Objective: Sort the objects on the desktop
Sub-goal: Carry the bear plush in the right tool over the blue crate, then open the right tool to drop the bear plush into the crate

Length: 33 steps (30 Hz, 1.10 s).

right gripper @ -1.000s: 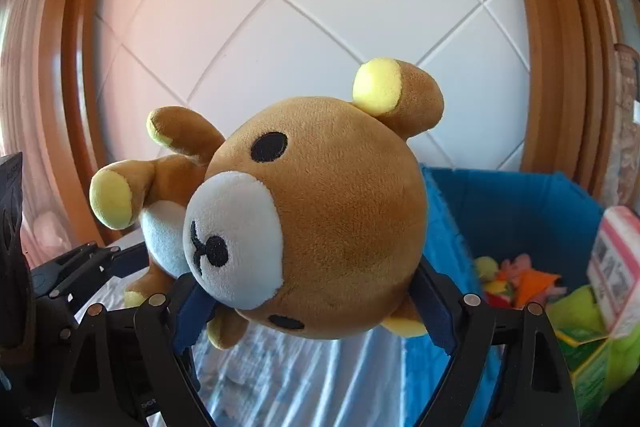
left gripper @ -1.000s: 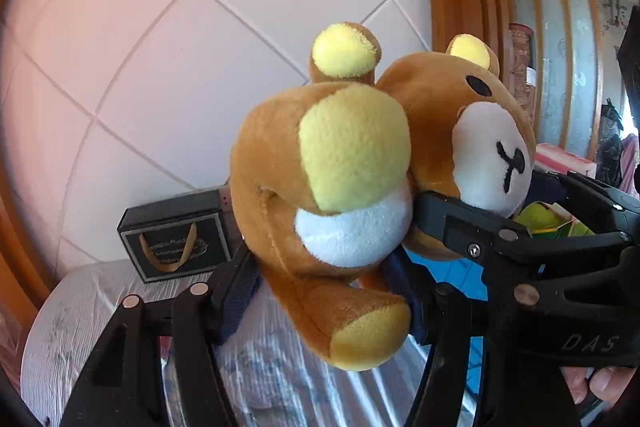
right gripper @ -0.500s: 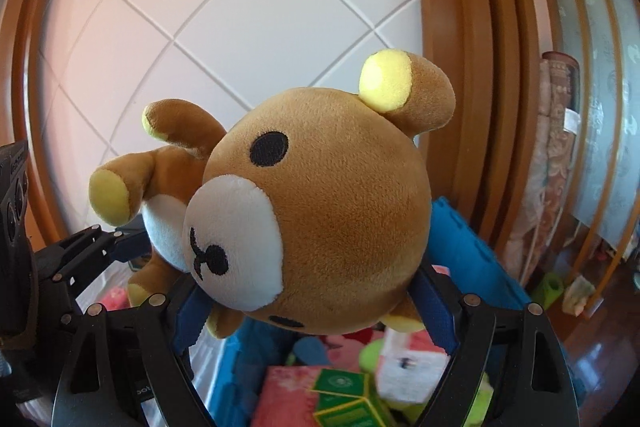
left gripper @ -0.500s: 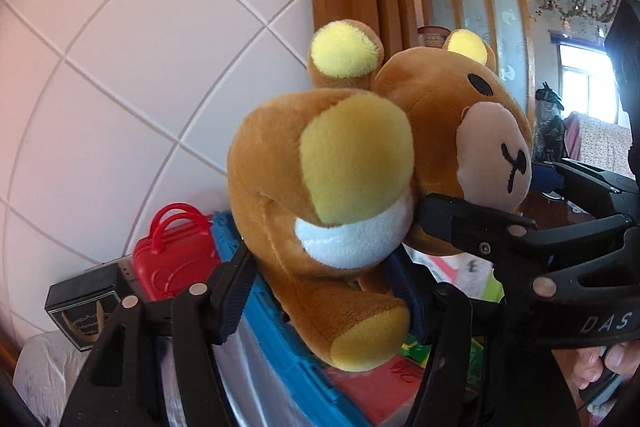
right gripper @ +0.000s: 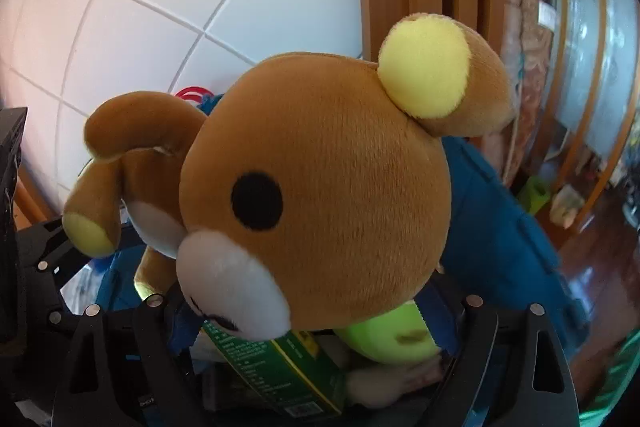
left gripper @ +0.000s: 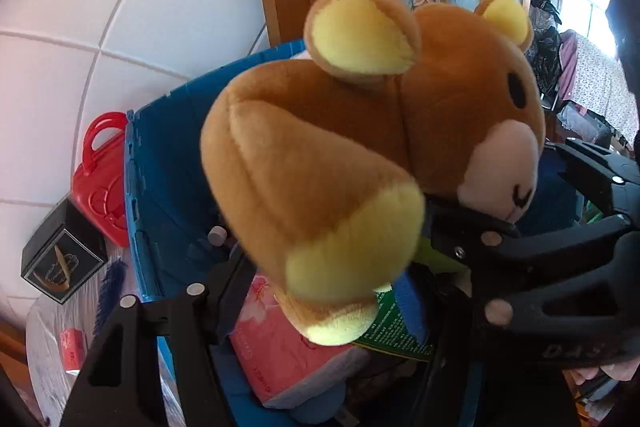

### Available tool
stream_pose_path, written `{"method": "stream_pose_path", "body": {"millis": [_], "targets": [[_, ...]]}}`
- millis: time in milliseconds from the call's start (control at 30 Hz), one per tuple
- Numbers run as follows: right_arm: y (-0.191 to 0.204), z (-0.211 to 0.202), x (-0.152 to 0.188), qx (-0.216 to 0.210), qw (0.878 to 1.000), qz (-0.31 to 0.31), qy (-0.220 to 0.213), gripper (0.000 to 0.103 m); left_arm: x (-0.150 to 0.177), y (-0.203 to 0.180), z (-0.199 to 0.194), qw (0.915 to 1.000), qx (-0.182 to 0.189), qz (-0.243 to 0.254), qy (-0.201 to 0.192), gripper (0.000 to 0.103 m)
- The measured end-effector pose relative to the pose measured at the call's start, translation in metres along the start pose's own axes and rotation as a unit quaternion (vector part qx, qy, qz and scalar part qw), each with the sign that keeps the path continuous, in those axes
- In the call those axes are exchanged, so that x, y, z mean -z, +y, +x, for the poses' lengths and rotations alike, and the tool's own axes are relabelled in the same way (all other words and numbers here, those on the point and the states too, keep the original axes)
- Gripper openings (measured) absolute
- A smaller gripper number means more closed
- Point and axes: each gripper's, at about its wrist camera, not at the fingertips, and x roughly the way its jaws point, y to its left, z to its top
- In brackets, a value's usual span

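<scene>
A brown plush bear (left gripper: pixel 360 155) with yellow ears and paws is held by both grippers over a blue storage bin (left gripper: pixel 160 163). My left gripper (left gripper: pixel 320 291) is shut on the bear's body and legs. My right gripper (right gripper: pixel 312 311) is shut on the bear's head (right gripper: pixel 320 203), and its black frame (left gripper: pixel 560 267) shows at the right of the left wrist view. The bear hangs face down, low over the bin's contents. The bin's far wall (right gripper: pixel 492 239) shows behind the head.
Inside the bin lie a pink packet (left gripper: pixel 280 351), a green box (right gripper: pixel 280 367) and a lime-green soft toy (right gripper: pixel 388 335). A red toy case (left gripper: pixel 100 179) and a black box (left gripper: pixel 60 263) stand left of the bin by the white tiled wall.
Both grippers have carried the bear to the right, from over the table to above the blue bin, and tipped it downward toward the contents. The grips have not changed.
</scene>
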Motion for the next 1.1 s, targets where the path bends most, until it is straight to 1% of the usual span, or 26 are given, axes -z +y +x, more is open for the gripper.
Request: {"method": "stream_pose_path", "body": {"millis": [33, 100, 167, 233, 300, 367, 467, 500, 567, 633, 767, 867, 1100], "targets": [[-0.004, 0.010, -0.004, 0.003, 1.000, 0.006, 0.008, 0.090, 0.000, 0.001, 0.004, 1.0000, -0.006, -0.003, 0.005, 0.065], [-0.007, 0.025, -0.012, 0.022, 1.000, -0.001, 0.014, 0.089, -0.003, -0.002, 0.009, 0.9998, -0.020, 0.001, 0.010, 0.065], [-0.006, 0.034, -0.019, 0.023, 0.999, -0.004, 0.023, 0.088, -0.006, -0.003, 0.010, 0.9995, -0.028, -0.003, 0.013, 0.069], [-0.004, 0.041, -0.025, 0.028, 0.999, -0.012, 0.029, 0.088, -0.009, -0.002, 0.013, 0.9992, -0.037, -0.009, 0.013, 0.078], [-0.003, 0.044, -0.029, 0.034, 0.999, -0.016, 0.031, 0.089, -0.012, 0.004, 0.017, 0.9992, -0.034, -0.016, 0.016, 0.079], [-0.003, 0.049, -0.032, 0.032, 0.999, -0.010, 0.028, 0.094, -0.011, 0.011, 0.017, 0.9991, -0.038, -0.019, 0.010, 0.080], [-0.005, 0.044, -0.035, 0.025, 1.000, -0.001, 0.014, 0.097, -0.009, 0.021, 0.021, 0.9988, -0.045, -0.022, 0.003, 0.081], [-0.003, 0.037, -0.035, 0.025, 1.000, 0.001, 0.011, 0.098, -0.010, 0.030, 0.026, 0.9986, -0.047, -0.024, 0.001, 0.081], [-0.001, 0.027, -0.035, 0.029, 1.000, -0.004, 0.000, 0.101, -0.011, 0.033, 0.025, 0.9985, -0.049, -0.025, -0.005, 0.081], [0.006, 0.019, -0.035, 0.036, 0.999, -0.013, -0.006, 0.102, -0.010, 0.032, 0.024, 0.9984, -0.050, -0.024, -0.008, 0.081], [0.009, 0.012, -0.032, 0.045, 0.999, -0.019, -0.004, 0.102, -0.008, 0.035, 0.022, 0.9984, -0.049, -0.023, -0.013, 0.081], [0.003, 0.013, -0.030, 0.051, 0.999, -0.013, 0.001, 0.102, -0.005, 0.035, 0.017, 0.9985, -0.047, -0.025, -0.014, 0.081], [-0.001, 0.003, -0.023, 0.049, 0.999, -0.006, 0.004, 0.102, 0.002, 0.032, 0.005, 0.9983, -0.048, -0.023, -0.024, 0.081]]}}
